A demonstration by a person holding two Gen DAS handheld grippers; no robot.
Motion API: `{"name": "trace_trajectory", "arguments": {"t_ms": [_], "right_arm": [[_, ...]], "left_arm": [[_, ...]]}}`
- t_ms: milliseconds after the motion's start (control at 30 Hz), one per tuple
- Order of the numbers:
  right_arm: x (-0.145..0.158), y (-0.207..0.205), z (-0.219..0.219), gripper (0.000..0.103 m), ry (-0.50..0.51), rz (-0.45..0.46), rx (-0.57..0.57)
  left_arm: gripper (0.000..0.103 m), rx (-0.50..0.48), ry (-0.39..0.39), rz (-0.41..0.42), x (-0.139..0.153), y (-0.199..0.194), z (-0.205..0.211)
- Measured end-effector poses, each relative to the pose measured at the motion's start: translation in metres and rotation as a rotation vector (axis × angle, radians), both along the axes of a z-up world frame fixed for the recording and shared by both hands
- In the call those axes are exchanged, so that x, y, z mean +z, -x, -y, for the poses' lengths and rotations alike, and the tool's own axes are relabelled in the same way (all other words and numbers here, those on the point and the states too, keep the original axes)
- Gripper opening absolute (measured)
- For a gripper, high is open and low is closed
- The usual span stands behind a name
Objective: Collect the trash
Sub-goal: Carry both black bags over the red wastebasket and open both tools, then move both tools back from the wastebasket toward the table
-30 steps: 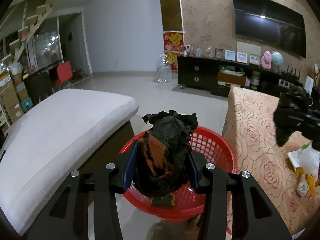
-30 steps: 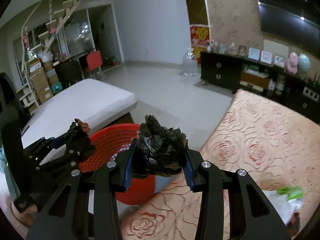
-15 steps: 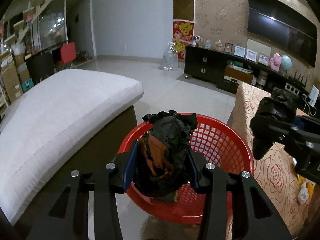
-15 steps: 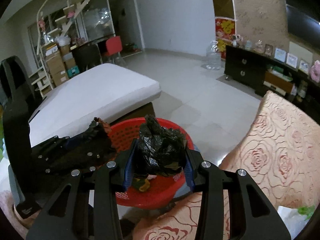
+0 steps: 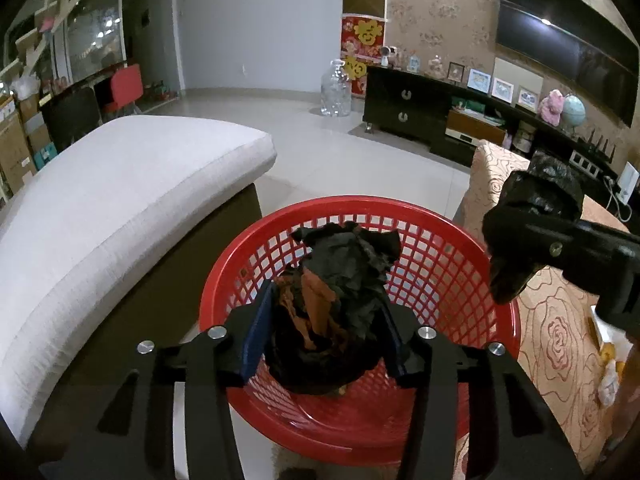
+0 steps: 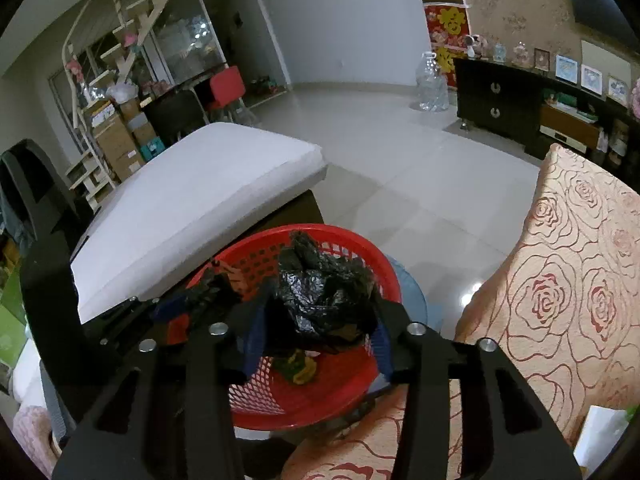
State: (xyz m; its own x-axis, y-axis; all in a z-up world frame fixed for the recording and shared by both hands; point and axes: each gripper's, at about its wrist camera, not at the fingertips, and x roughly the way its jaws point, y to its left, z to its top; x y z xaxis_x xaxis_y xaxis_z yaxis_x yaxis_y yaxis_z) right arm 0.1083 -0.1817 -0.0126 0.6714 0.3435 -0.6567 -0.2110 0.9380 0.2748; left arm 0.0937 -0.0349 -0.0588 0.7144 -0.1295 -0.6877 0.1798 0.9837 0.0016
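A red mesh basket stands on the floor between a white cushion and a rose-patterned table. My left gripper hangs over the basket. Its jaws are opening, and a crumpled black-and-orange wrapper still sits between the pads. In the right wrist view my right gripper is above the basket's near rim. Its jaws are opening too, with a crumpled black plastic bag still touching both pads. A yellow-green scrap lies in the basket's bottom.
The white cushioned bench borders the basket on the left, the rose-patterned tablecloth on the right. White and yellow trash lies on that cloth. A dark TV cabinet and a clear water jug stand across the tiled floor.
Both grippers have come forward and dipped over the basket, the right one swinging in from the table. Each pair of jaws has spread slightly, with the trash still between them.
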Motion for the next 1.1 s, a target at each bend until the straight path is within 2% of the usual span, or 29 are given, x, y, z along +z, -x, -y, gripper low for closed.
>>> {"name": "trace_trajectory", "arguments": {"t_ms": [133, 167, 333, 467, 667, 1100], "right_arm": [[-0.003, 0.000, 0.000, 0.060, -0.013, -0.008, -0.004], [-0.003, 0.000, 0.000, 0.061, -0.017, -0.009, -0.005], [-0.001, 0.003, 0.004, 0.063, -0.027, -0.005, -0.020], [0.004, 0.009, 0.010, 0.063, 0.008, 0.019, -0.046], [0.008, 0.020, 0.016, 0.063, 0.067, 0.053, -0.086], [0.008, 0.037, 0.030, 0.063, 0.136, 0.083, -0.139]], "left_arm": [[0.061, -0.002, -0.004, 0.007, 0.000, 0.002, 0.001], [0.066, 0.001, -0.008, 0.013, 0.001, 0.003, 0.001], [0.072, 0.013, -0.011, 0.031, 0.005, 0.006, 0.002], [0.077, 0.017, -0.026, 0.098, 0.014, 0.016, 0.000], [0.079, 0.008, -0.029, 0.162, 0.025, 0.028, 0.002], [0.079, -0.014, -0.016, 0.181, 0.029, 0.037, 0.005]]}}
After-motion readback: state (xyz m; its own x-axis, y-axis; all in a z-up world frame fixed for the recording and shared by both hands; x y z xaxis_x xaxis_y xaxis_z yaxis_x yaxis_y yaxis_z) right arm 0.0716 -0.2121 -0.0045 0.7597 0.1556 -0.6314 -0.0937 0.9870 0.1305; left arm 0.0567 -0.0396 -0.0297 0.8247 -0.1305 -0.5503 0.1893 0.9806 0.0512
